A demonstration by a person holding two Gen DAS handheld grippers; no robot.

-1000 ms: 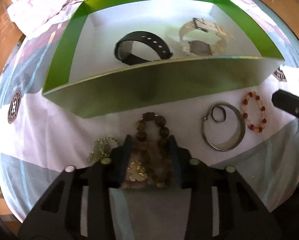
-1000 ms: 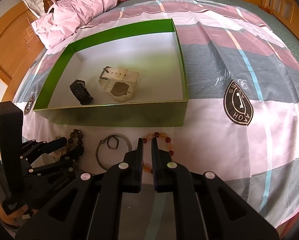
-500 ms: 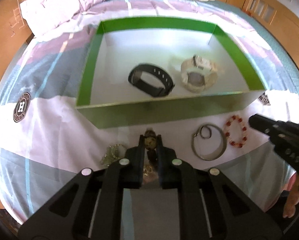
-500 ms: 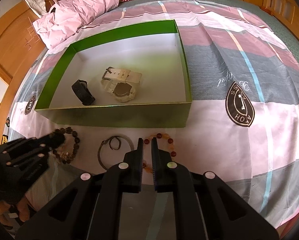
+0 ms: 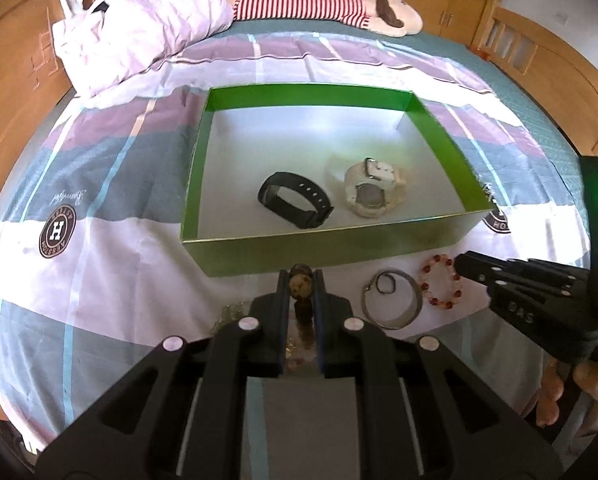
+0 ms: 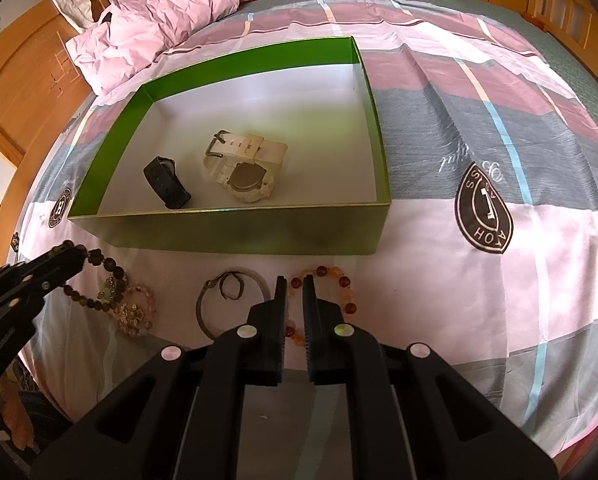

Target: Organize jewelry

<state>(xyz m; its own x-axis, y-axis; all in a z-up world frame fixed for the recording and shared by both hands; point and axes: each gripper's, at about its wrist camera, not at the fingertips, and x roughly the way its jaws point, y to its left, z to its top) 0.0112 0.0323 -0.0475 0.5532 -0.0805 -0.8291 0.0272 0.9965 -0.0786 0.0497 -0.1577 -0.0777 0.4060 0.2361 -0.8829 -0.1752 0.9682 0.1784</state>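
At the bed's near edge, the dark beads [image 5: 301, 282] are pinched and lifted in the left gripper [image 5: 301, 280] for the green box [image 5: 339, 246] beyond, while the right gripper [image 6: 295, 286] is held nearly closed, empty, over the red beads [image 6: 345, 286].

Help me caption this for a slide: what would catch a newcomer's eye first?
The green box on the bed, with a white watch and a black band side by side inside it. In front of the box, the left gripper is shut on a dark bead bracelet. A metal bangle and a red bead bracelet lie on the sheet beside it.
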